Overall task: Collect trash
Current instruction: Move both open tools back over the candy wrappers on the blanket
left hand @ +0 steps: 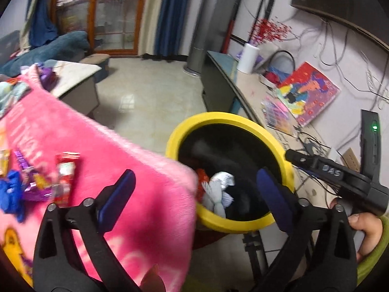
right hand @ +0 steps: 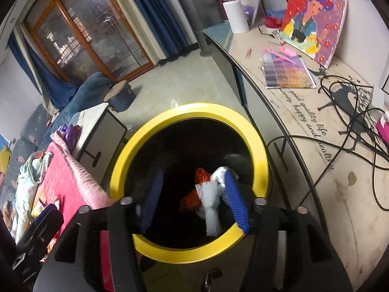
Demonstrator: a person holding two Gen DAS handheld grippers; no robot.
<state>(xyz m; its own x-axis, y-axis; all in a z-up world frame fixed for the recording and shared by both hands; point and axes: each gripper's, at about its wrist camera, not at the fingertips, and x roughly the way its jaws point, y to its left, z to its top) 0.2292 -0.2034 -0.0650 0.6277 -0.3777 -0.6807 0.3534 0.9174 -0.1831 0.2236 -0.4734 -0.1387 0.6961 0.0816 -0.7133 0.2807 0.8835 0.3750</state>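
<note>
Pale floor tiles (left hand: 136, 102) run back to a wood-framed glass door (left hand: 107, 14) with blue curtains (left hand: 167, 17) at its sides.

Left wrist view: the left gripper (left hand: 194, 199) stands spread wide, its blue pads well apart with nothing between them. One finger hangs over a pink blanket (left hand: 116, 170), the other over the near rim of a yellow-rimmed bin (left hand: 175, 136). Only this view shows loose wrappers (left hand: 63, 177) lying on the blanket, red, purple and blue, beside the left finger. It also shows the right gripper (left hand: 291, 155) from the side, over the far edge of the bin, with a hand (left hand: 364, 226) in a green sleeve on its handle.

Right wrist view: the right gripper (right hand: 194, 194) looks straight down into the bin (right hand: 189, 250). Its jaws are partly spread. A white-and-silver wrapper (right hand: 211, 202) and a red wrapper (right hand: 201, 174) sit against the black inside; the white one lies just beside the right pad, and blur prevents telling whether it touches. The blanket (right hand: 73, 170) appears only as a strip at the left.

Only this view gives the side table (right hand: 304, 126) clearly: a colourful portrait picture (right hand: 313, 19), a tray of beads (right hand: 287, 70), a white vase (right hand: 235, 17) and tangled black cables (right hand: 352, 121).
</note>
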